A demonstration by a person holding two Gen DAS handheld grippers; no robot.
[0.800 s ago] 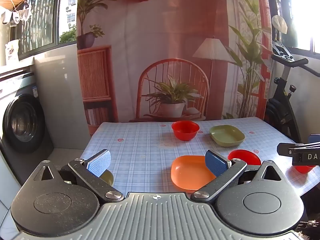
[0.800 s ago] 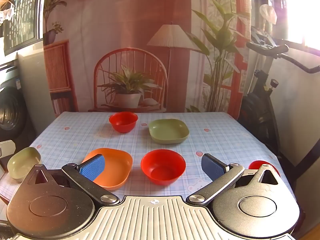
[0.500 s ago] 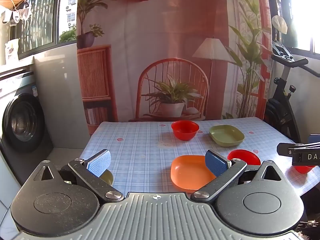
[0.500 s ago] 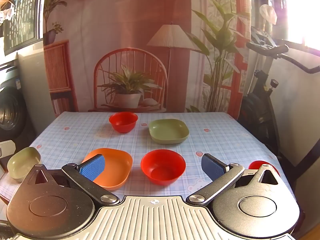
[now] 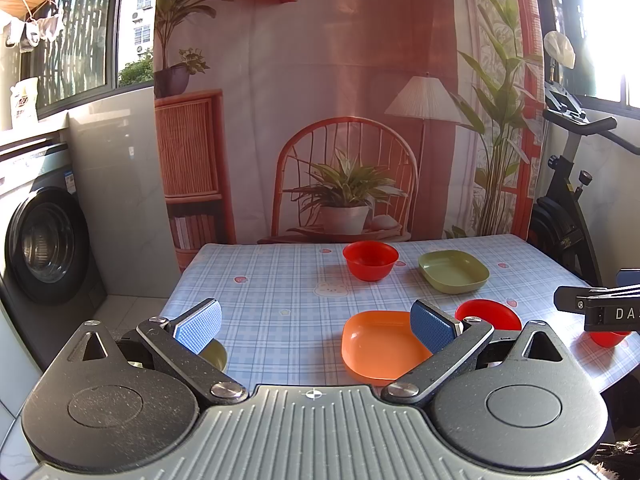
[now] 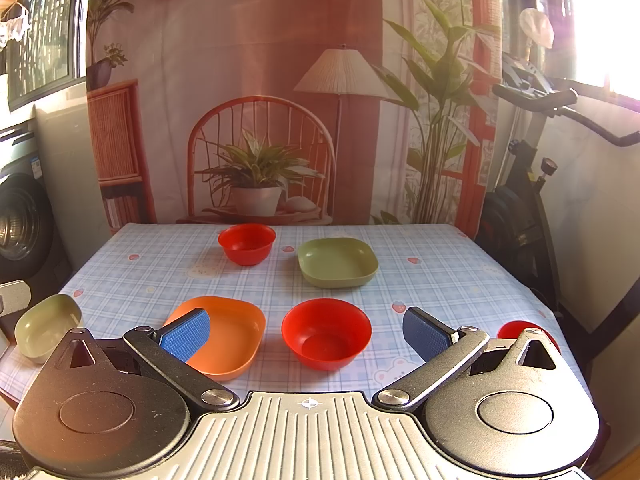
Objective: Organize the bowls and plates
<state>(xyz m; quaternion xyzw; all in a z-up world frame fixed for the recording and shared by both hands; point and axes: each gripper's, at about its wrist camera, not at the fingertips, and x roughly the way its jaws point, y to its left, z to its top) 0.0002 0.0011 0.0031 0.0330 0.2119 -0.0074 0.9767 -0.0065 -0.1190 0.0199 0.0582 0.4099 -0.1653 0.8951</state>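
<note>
On the checked tablecloth sit an orange plate (image 6: 228,336), a large red bowl (image 6: 326,334), a green plate (image 6: 338,262), a far red bowl (image 6: 247,243), a small green bowl (image 6: 46,326) at the near left edge and a small red bowl (image 6: 516,330) at the near right. My right gripper (image 6: 306,332) is open and empty, above the near edge facing the large red bowl. My left gripper (image 5: 316,322) is open and empty, left of the orange plate (image 5: 380,344). The right gripper's tip (image 5: 600,306) shows at the right of the left wrist view.
The table (image 6: 440,280) stands against a printed backdrop of a chair and plants. A washing machine (image 5: 44,240) is on the left and an exercise bike (image 6: 532,184) on the right, close to the table's far right corner.
</note>
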